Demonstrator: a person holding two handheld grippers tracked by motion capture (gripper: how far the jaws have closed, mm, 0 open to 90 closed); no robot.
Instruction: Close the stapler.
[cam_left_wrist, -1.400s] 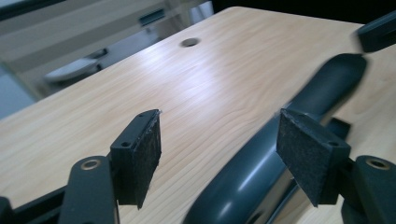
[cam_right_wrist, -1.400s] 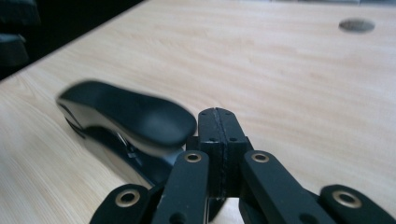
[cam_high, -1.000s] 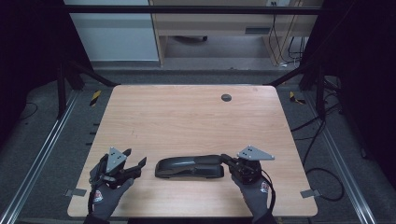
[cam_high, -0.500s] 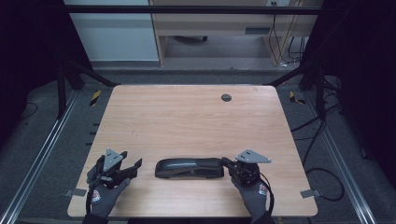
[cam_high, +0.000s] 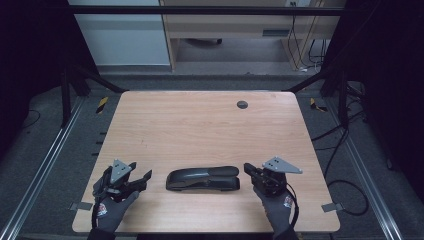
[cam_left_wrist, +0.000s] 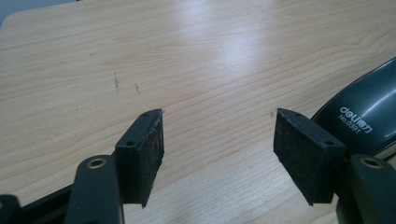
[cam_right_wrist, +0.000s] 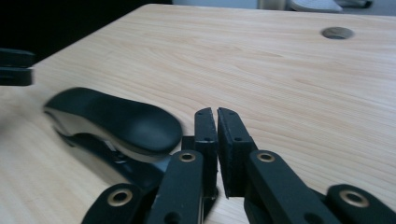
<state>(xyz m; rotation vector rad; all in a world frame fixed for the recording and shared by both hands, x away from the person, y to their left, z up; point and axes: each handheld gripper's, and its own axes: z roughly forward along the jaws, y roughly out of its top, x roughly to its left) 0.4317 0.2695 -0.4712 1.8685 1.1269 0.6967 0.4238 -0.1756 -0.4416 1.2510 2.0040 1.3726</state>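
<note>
A black stapler (cam_high: 202, 178) lies flat on the wooden table (cam_high: 200, 125), lengthwise from side to side, close to the near edge and roughly at six o'clock from the table's centre. In the left gripper view its rounded end (cam_left_wrist: 369, 116) carries white lettering and sits just beyond the right-hand pad (cam_left_wrist: 303, 158), at about three o'clock. The left gripper (cam_high: 141, 176), held in a gloved hand (cam_high: 112, 207), rests at the stapler's nine o'clock, a little apart from it, with its jaws spread wide and only bare wood between them. The right gripper (cam_high: 248, 169), held in the other gloved hand (cam_high: 275, 207), sits at the stapler's three o'clock, just beside that end. Its jaws have just been opening, yet in the right gripper view only a narrow slit shows between the pads (cam_right_wrist: 233, 140), nothing lies between them, and the stapler (cam_right_wrist: 114, 123) lies just to their left. A small round grommet (cam_high: 242, 104) sits in the tabletop at about one o'clock, well apart from the stapler.
</note>
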